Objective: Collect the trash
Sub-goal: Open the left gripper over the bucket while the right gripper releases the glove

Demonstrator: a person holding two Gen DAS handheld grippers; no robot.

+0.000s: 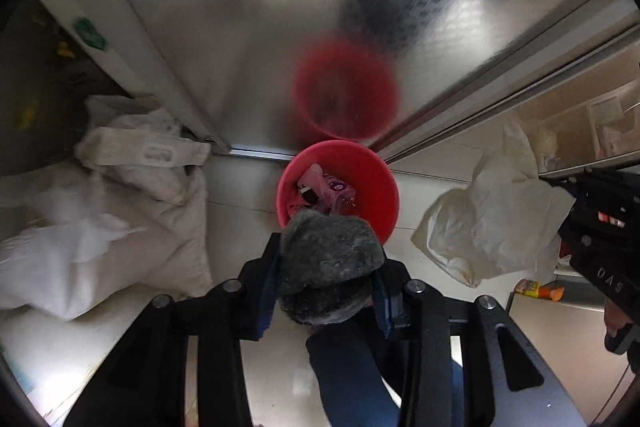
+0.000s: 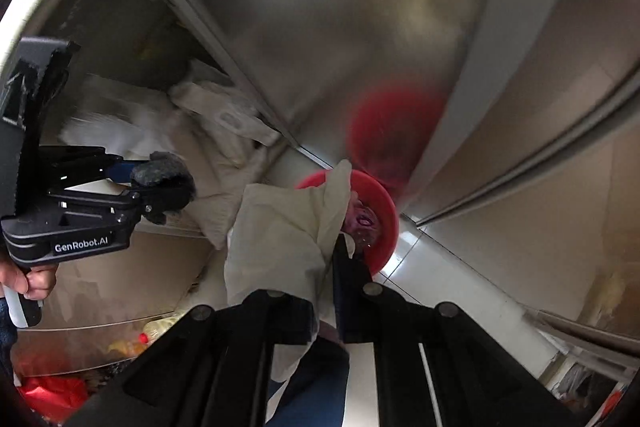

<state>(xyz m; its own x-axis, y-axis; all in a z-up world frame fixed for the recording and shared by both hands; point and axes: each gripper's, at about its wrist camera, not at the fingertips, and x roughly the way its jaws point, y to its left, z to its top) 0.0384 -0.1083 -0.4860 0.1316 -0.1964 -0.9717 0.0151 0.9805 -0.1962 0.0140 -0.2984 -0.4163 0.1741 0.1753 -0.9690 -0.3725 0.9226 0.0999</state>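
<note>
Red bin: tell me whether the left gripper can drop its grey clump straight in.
Probably yes. The left gripper holds the grey clump just over the red bin's near rim, and the opening is uncovered, with only pink wrappers inside.

A brushed steel panel fills the upper half, catching soft light (reflections smeared by blur). Below it lies a pale glossy tiled floor. At nine o'clock slump white sacks; at three o'clock, a cabinet shelf.
</note>
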